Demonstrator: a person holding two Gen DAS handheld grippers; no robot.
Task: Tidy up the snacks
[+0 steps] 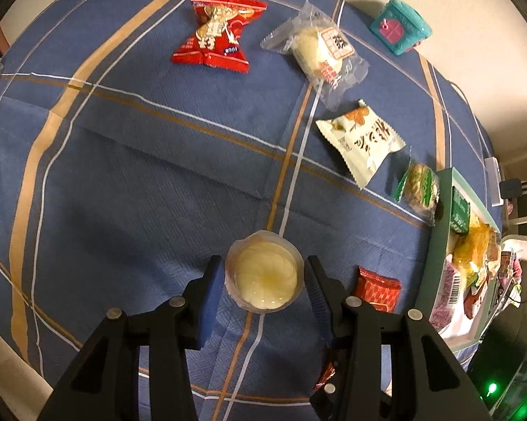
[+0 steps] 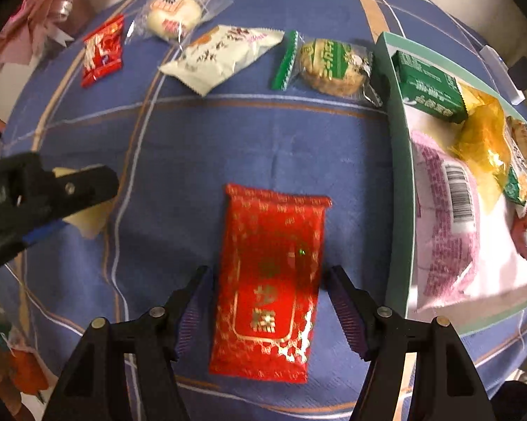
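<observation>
A round cream jelly cup [image 1: 263, 275] sits between the blue pads of my left gripper [image 1: 263, 280], which is shut on it over the blue checked cloth. The same gripper [image 2: 53, 196] reaches in from the left of the right wrist view, with the cup [image 2: 88, 219] showing under it. My right gripper [image 2: 268, 280] points down over a red and gold snack packet [image 2: 270, 280]. Its purple-padded fingers straddle the packet with a gap on each side, so it is open. The packet's corner [image 1: 377, 286] also shows beside my left gripper.
A green-walled box [image 2: 400, 210] at the right holds several snacks. Loose on the cloth lie a red packet [image 1: 216, 33], a clear-wrapped pastry [image 1: 319, 51], a white packet [image 1: 360, 142] and a green-wrapped biscuit [image 1: 419, 187]. A teal toy house [image 1: 400, 24] stands at the far edge.
</observation>
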